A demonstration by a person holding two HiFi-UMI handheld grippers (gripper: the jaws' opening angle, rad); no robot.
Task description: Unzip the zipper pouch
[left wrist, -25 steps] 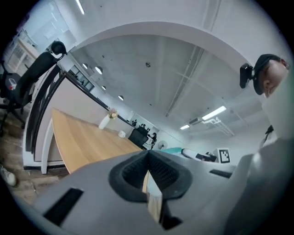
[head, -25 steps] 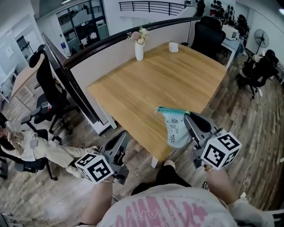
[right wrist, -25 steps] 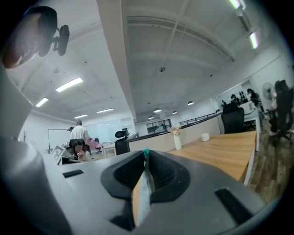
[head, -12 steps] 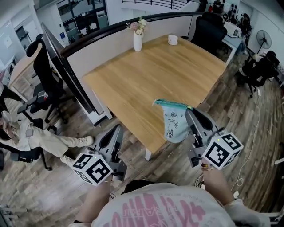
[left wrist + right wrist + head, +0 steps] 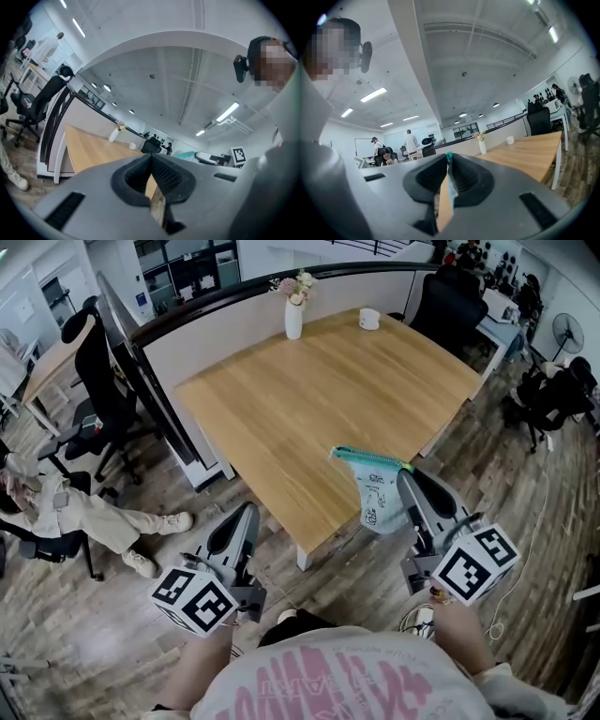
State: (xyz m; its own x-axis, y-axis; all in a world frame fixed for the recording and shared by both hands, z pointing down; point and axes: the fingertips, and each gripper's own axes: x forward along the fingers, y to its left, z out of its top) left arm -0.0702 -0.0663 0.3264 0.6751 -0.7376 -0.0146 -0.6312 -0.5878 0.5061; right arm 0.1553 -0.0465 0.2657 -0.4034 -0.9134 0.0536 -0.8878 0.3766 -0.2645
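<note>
Office, wood-plank floor. Wooden table point(image 5: 309, 399) ahead, with a white vase point(image 5: 293, 321) and a cup point(image 5: 369, 319) at its far edge. Black chairs point(image 5: 448, 301) around, and a person point(image 5: 56, 512) sits low at left.

Right gripper point(image 5: 405, 474): jaws clamped on the pouch point(image 5: 380, 502), pinching the right end of its teal zipper point(image 5: 370, 458) edge. Right gripper view agrees: thin fabric is sandwiched between the pads, with a teal tip poking out on top. The pouch is off the table, hanging in the air at the near-right edge. Its zipper edge is up and roughly level, and the pale printed body droops below. Nothing else touches it.

Left gripper point(image 5: 247, 512): jaws fully together, nothing between them. It sits low at left, beside the table's near corner, well apart from the pouch.

Both grippers point about level, toward the table. Can't tell how far the zipper is open.
</note>
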